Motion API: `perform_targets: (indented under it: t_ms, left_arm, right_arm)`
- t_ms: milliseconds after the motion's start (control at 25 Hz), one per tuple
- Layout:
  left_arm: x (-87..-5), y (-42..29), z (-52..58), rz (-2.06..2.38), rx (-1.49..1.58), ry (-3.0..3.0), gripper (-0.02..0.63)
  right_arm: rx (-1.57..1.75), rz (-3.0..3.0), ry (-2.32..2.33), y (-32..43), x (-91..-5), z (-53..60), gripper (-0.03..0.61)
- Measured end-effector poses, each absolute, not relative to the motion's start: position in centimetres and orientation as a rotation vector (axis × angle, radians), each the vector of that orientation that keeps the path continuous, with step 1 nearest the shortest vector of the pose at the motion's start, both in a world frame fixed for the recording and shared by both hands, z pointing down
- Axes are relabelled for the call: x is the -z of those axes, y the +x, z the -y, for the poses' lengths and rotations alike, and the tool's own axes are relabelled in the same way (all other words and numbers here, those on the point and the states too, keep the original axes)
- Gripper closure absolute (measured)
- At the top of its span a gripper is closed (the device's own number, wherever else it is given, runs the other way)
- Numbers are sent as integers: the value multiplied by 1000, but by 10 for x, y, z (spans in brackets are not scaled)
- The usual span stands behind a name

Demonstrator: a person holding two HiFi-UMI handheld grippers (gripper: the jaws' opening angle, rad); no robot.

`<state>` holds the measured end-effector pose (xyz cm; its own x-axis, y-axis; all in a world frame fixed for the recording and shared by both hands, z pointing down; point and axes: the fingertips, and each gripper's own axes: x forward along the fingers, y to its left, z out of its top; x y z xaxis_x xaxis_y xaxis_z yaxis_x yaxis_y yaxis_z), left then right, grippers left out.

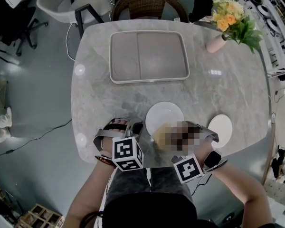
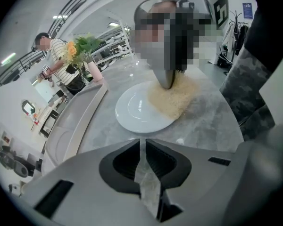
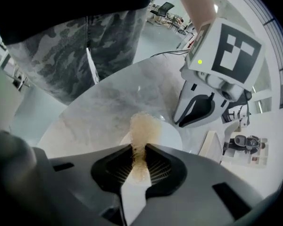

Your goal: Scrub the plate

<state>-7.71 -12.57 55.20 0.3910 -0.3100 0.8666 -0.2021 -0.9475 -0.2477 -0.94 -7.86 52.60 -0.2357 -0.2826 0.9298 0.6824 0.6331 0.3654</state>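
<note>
Grips tan scrub pad (image 3: 144,126) in right hand-held gripper (image 3: 139,159) on edge of white plate (image 2: 137,109); clenches left hand-held gripper (image 2: 142,166) empty, just beside.

Gray tray (image 1: 148,56) ctr, flower vase (image 1: 215,42) far R, wicker chair (image 1: 149,4) behind tray.

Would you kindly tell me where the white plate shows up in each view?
Head view: white plate, lower centre.
Left gripper view: white plate, middle, beyond the claw.
Right gripper view: white plate, just past the claw tips.
Shared landmark: tan scrub pad partly on it, held by the right gripper.
</note>
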Motion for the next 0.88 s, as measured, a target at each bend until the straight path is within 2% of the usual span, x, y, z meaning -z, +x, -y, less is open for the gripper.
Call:
perform_targets:
  t_ms: [240,400,880]
  left_arm:
    - [-552,-76,126,-473,1610,-2529,568]
    - [-551,-75,126,-475,1609,-2525,571]
    - [-552,-76,125,-477,1605,-2524,575]
  right_arm:
    - [1022,1541,-301,-33,-523,121,509]
    - [898,1609,-197,-36,-525,138,509]
    - [771,1518,-33,28,-531,157,509]
